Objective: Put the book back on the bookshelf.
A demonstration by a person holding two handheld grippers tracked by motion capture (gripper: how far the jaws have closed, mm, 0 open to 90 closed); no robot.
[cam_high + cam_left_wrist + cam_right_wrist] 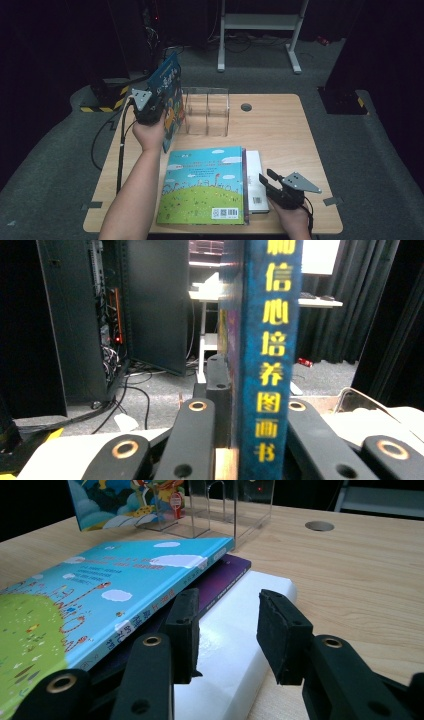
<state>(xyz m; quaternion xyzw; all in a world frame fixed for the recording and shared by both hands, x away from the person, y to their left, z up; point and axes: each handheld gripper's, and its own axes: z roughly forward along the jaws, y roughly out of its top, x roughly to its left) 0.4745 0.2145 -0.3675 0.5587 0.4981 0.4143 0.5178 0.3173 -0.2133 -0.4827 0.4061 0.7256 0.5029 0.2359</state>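
Blue picture book (169, 85), held upright and clear of the surface (280, 125) at its far left corner, clamped at the spine between the jaws of the left gripper (150, 107). Seen along those jaws in the left gripper view as a dark blue spine (270, 355) with yellow characters running down it, standing vertical between the two black jaws, closed tight on either side. Raised just beside the clear acrylic rack (207, 111), itself standing on the surface near the far edge, with upright transparent dividers. Grasped from below by the person's left hand (149, 136), forearm reaching in from the near edge.

Stacked nearer the person: a light blue book (206, 185) with white clouds and a green hill on its cover, lying flat atop a purple book (220, 582), in turn resting on a white book (256, 181) jutting out to the right. Poised just beside that stack, the right gripper (270, 181), jaws set moderately apart and holding nothing, straddling the white book's edge (235, 645) in the right gripper view. Also on the surface, a round cable hole (246, 107) near the far edge, well apart from the books.
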